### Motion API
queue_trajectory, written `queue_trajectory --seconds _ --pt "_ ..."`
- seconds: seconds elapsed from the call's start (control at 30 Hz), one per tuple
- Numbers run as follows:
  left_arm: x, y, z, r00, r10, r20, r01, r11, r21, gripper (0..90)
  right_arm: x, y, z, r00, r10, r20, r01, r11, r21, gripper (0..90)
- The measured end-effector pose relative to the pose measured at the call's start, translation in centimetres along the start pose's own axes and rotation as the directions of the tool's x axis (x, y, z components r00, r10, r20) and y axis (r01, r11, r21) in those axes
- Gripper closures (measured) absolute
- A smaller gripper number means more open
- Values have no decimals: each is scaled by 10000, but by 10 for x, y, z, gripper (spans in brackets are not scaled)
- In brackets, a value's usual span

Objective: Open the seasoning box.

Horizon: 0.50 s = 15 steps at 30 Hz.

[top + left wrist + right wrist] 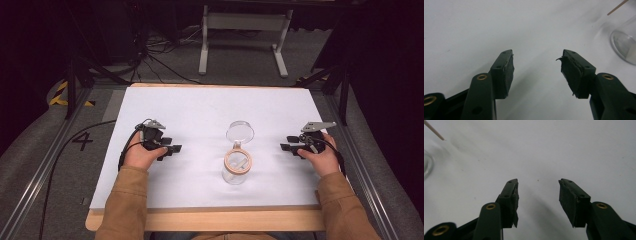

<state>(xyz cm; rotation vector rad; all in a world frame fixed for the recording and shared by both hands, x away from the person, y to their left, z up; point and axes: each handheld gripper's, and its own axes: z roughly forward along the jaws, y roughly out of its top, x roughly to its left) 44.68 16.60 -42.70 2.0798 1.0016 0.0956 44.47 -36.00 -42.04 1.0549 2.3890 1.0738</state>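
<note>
- A clear glass jar is standing at the near centre of the white table, its hinged lid lying open at 12 o'clock.
- The left gripper is resting at the jar's 9 o'clock, jaws parted and empty.
- The right gripper is sitting at 3 o'clock, likewise released.

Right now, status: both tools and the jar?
Left tool open, empty, resting on the white table. Right tool open, empty, likewise. Glass jar upright between them, hinged lid flipped open. Nothing in the way.
</note>
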Motion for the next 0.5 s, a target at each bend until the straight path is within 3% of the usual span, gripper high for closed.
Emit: queue_trajectory --seconds 0.13,0.43,0.5 --pt "6 -5 6 10000 83 -13 -83 10000 38 399 -1 -5 7 9996 -19 269 21 10000 -79 486" --pt "7 -5 9 9983 524 -241 -523 9986 19 331 0 -8 12 9997 32 260 -32 10000 6 468" --pt "6 -5 10 9987 418 -288 -417 9991 40 306 0 -7 13 9997 11 255 -11 10000 9 464"
